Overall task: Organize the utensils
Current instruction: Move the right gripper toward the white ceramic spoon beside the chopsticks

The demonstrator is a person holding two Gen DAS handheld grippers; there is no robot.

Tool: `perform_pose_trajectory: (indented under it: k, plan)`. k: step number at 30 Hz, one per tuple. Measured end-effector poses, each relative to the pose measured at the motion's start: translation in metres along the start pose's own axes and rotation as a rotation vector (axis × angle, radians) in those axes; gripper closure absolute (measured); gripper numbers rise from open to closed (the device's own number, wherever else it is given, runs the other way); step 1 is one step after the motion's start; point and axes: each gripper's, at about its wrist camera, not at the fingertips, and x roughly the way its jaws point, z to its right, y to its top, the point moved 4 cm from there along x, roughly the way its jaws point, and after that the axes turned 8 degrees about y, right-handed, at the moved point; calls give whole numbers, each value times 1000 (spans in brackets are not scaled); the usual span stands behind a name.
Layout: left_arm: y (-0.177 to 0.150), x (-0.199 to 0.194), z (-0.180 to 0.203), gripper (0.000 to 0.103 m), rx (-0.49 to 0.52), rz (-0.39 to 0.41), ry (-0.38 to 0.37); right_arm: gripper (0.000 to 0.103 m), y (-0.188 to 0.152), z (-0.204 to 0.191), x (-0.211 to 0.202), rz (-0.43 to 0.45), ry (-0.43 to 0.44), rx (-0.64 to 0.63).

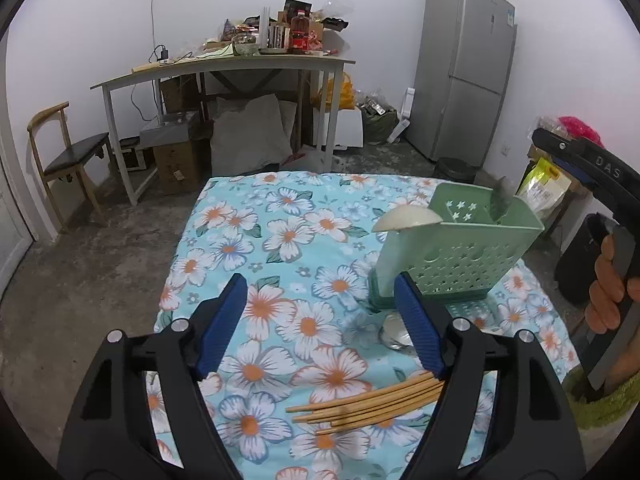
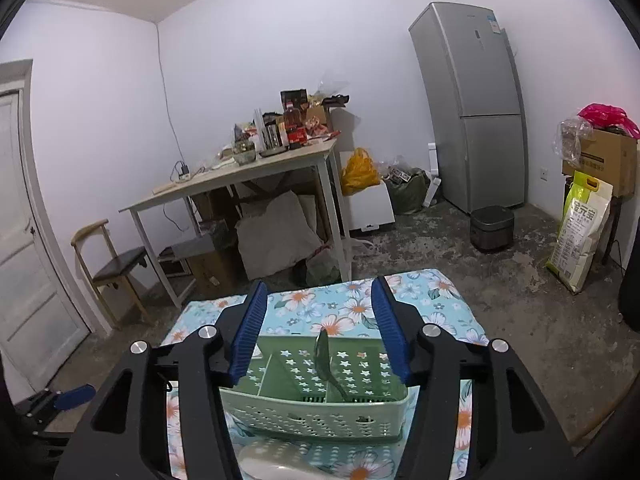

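We are in a lived-in home, in a plain room that serves as kitchen and storeroom: a tall silver refrigerator (image 2: 472, 104) stands in the corner on a bare concrete floor (image 2: 460, 248), with a rice cooker (image 2: 491, 228) beside it and a large sack of rice (image 2: 580, 236) leaning near stacked cardboard boxes (image 2: 608, 160). We also see a side table (image 2: 240, 184) crowded with bottles, jars and food packets, a wooden chair (image 2: 116, 264) by a white door (image 2: 24, 240), and a flowered cloth (image 1: 288, 248) over the counter.
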Motion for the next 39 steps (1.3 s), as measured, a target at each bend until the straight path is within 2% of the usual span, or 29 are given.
perform_pose_trajectory:
  k: [4,6,9,11,17,18,24,33,39]
  plan:
    - [-3,-2,1,24,-17,8,-18,41,0,-6,-22,31,12,0]
    - [-6,0,1,18,-27,-6,-30,35,-5,-11,-34,36,19,-12]
    - [-13,7,3,14,-35,-49,-59,28,-15,-18,-44,11,25,-38]
    - [-21,12,5,14,-51,-88,-86,22,-26,-22,-47,-33,28,-64]
    - [-46,25,8,12,-113,-186,-146,12,-89,-32,-42,-278,18,-139]
    - [-50,26,8,12,-117,-196,-147,11,-106,-33,-38,-339,13,-148]
    - [-69,32,4,10,-133,-231,-172,7,-176,-31,-30,-569,-22,-171]
    - [-83,32,0,8,-203,-256,-267,7,-229,-26,-32,-680,-67,-236]
    - [-83,32,7,8,-169,-235,-297,7,-234,-22,-29,-670,-56,-221]
